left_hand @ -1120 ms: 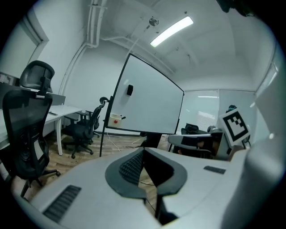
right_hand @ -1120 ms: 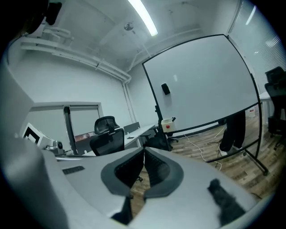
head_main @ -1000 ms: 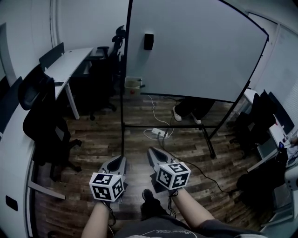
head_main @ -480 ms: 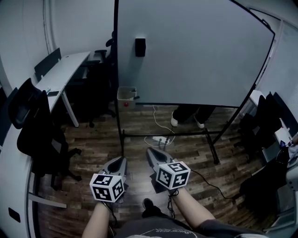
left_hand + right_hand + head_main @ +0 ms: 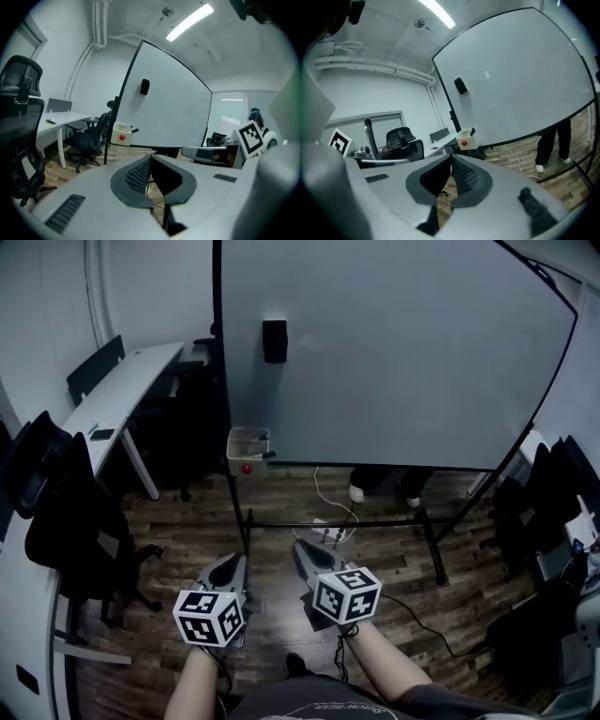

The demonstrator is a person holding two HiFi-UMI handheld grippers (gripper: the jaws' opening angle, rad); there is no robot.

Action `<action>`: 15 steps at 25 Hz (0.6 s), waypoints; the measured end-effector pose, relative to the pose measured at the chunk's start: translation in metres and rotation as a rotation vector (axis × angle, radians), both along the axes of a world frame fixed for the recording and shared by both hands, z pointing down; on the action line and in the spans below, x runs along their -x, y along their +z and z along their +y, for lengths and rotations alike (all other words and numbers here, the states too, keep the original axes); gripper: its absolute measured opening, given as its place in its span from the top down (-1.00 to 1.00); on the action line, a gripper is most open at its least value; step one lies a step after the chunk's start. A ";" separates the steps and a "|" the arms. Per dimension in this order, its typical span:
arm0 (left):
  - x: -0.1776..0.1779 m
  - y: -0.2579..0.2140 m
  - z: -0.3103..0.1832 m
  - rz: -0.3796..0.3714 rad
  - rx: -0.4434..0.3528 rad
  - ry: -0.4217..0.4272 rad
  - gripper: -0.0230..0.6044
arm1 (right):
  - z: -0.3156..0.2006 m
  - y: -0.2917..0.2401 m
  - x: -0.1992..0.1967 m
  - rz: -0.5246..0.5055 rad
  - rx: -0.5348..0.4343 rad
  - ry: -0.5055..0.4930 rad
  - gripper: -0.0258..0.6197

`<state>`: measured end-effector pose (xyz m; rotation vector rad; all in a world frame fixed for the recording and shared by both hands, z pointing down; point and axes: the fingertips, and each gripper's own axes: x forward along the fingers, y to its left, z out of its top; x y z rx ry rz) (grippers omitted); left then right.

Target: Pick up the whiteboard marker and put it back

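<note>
Marker (image 5: 268,455) tiny; person (image 5: 377,479) behind whiteboard (image 5: 394,352)

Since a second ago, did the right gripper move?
Yes. The right gripper moved forward, toward the whiteboard. Its tip is now nearer the power strip lying on the floor under the board.

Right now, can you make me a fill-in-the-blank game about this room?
The left gripper and right gripper both have jaws that are ____.
In the head view, the box hangs at the whiteboard's lower ____ corner.
The ball on the box is ____.
Missing words: shut, left, red.
</note>
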<state>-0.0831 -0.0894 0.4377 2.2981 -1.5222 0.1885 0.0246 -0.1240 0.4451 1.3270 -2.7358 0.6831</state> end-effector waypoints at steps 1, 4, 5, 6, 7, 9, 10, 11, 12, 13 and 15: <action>-0.001 0.000 -0.007 -0.002 -0.001 -0.007 0.88 | -0.008 0.001 -0.002 -0.004 -0.002 -0.010 0.85; -0.003 0.003 -0.027 -0.008 -0.007 -0.032 0.88 | -0.030 0.004 -0.006 -0.009 -0.008 -0.036 0.84; -0.004 0.004 -0.032 -0.009 -0.008 -0.039 0.88 | -0.037 0.005 -0.007 -0.007 -0.010 -0.042 0.84; -0.005 0.005 -0.037 -0.009 -0.008 -0.046 0.88 | -0.042 0.006 -0.008 -0.004 -0.012 -0.047 0.84; -0.006 0.006 -0.041 -0.009 -0.007 -0.051 0.88 | -0.047 0.007 -0.009 -0.001 -0.012 -0.051 0.84; -0.007 0.007 -0.047 -0.013 -0.004 -0.058 0.88 | -0.054 0.009 -0.010 -0.002 -0.008 -0.056 0.84; -0.008 0.007 -0.050 -0.015 -0.002 -0.060 0.88 | -0.057 0.010 -0.010 -0.004 -0.006 -0.058 0.84; -0.007 0.007 -0.053 -0.016 -0.001 -0.063 0.88 | -0.060 0.010 -0.009 -0.007 -0.004 -0.060 0.84; -0.007 0.006 -0.056 -0.015 0.000 -0.065 0.88 | -0.062 0.011 -0.008 -0.010 -0.002 -0.063 0.84; -0.005 0.007 -0.058 -0.013 0.002 -0.068 0.88 | -0.063 0.011 -0.007 -0.011 0.000 -0.067 0.84; -0.003 0.008 -0.063 -0.012 0.004 -0.072 0.88 | -0.067 0.013 -0.004 -0.012 0.001 -0.073 0.84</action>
